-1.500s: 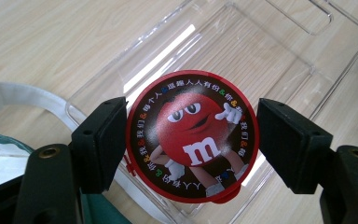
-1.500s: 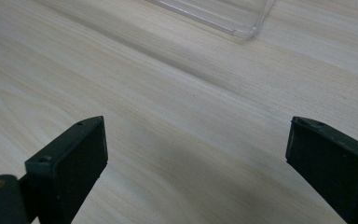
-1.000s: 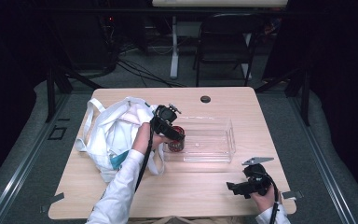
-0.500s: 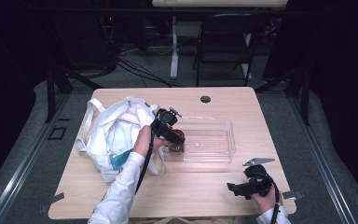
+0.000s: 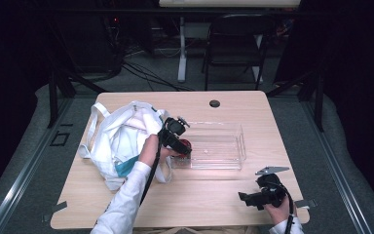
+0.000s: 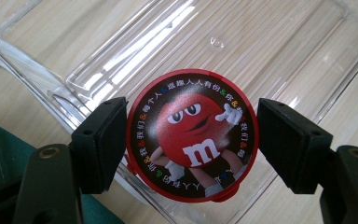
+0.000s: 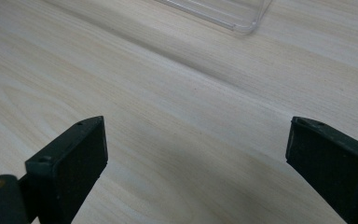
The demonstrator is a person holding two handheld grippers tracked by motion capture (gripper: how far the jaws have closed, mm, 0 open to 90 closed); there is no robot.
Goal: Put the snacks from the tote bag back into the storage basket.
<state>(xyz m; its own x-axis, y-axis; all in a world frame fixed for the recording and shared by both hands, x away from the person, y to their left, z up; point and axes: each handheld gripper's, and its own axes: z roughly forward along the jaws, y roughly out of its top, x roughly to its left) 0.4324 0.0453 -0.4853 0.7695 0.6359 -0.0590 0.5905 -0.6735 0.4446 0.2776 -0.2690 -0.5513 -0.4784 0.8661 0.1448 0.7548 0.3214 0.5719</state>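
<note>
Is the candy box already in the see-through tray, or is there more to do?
Nearly. The red candy tin is out of the white bag and sits between the left gripper jaws, over the near end of the clear tray. Letting go is still left. The right gripper waits open over bare table.

Between the matt black pads [image 6: 100,142], a glossy red plastic lid [image 6: 192,135]; beyond it a clear, shiny plastic tray [image 6: 270,42], on pale matt wood-grain table [image 7: 177,112]; soft white cloth bag [image 5: 119,139].

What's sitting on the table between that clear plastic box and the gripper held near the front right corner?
Nothing. In the high view, bare wooden table separates the clear tray from the right gripper; the right gripper view shows plain wood too.
</note>
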